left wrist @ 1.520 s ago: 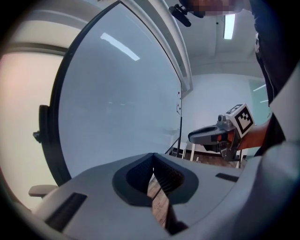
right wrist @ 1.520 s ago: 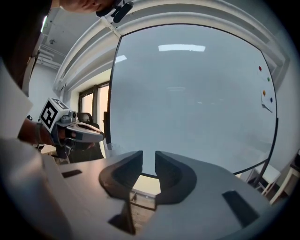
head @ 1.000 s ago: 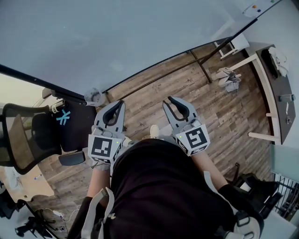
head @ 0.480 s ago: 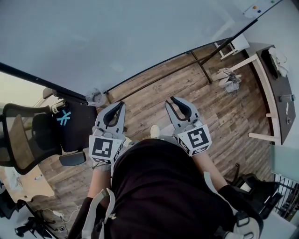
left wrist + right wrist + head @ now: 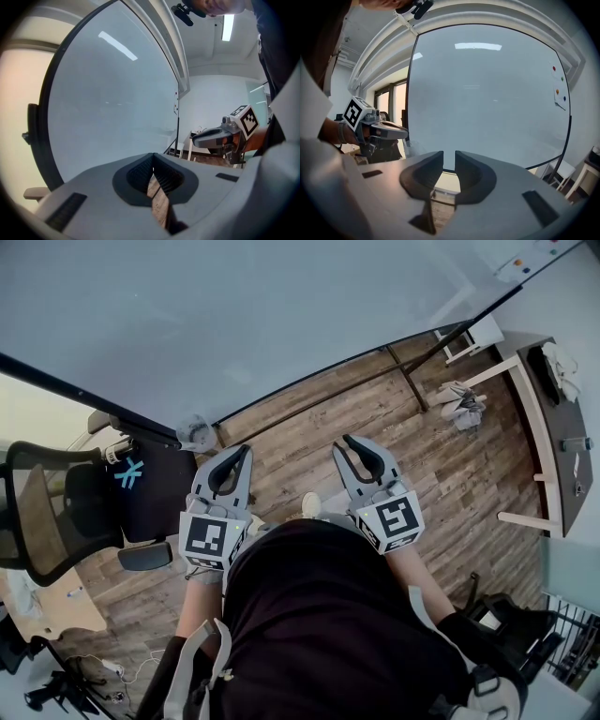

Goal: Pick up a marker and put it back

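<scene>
Two grippers hover over the wooden floor [image 5: 309,442] before a whiteboard [image 5: 234,324]: on the left gripper [image 5: 244,450] the jaws meet tip to tip around nothing, on the right gripper [image 5: 343,442] they stand slightly apart and empty, and no view lets me tell where the marker is.
</scene>
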{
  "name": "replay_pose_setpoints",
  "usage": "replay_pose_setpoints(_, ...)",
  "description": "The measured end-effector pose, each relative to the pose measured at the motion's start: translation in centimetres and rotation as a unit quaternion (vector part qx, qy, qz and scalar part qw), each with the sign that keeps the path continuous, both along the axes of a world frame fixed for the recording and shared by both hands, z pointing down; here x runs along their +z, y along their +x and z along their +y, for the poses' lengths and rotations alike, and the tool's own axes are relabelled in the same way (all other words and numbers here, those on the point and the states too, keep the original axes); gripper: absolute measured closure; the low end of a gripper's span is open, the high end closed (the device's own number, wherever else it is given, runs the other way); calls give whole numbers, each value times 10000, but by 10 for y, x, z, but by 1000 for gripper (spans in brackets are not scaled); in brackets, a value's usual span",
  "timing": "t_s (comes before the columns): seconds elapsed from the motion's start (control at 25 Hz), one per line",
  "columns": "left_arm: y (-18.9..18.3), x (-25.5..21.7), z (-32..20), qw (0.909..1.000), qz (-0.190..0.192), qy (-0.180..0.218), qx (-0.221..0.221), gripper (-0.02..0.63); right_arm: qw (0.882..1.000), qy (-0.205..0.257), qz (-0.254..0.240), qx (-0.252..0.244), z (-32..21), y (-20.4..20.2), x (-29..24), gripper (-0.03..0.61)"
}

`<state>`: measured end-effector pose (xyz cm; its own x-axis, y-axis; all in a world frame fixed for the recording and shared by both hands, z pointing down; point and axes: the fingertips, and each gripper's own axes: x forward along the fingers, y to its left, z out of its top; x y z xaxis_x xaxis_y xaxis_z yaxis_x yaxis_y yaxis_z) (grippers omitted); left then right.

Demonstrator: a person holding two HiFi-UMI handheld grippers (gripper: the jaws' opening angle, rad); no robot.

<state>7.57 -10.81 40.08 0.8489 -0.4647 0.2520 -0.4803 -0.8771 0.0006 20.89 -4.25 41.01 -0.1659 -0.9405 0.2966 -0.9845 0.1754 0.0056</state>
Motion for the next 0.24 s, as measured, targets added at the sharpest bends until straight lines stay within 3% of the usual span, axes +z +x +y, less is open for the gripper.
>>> replay_pose_setpoints(0.24,-3,3,-4,10000,-1,-3,-14,606,10000,-45,9,-44,-5,-2,3,497)
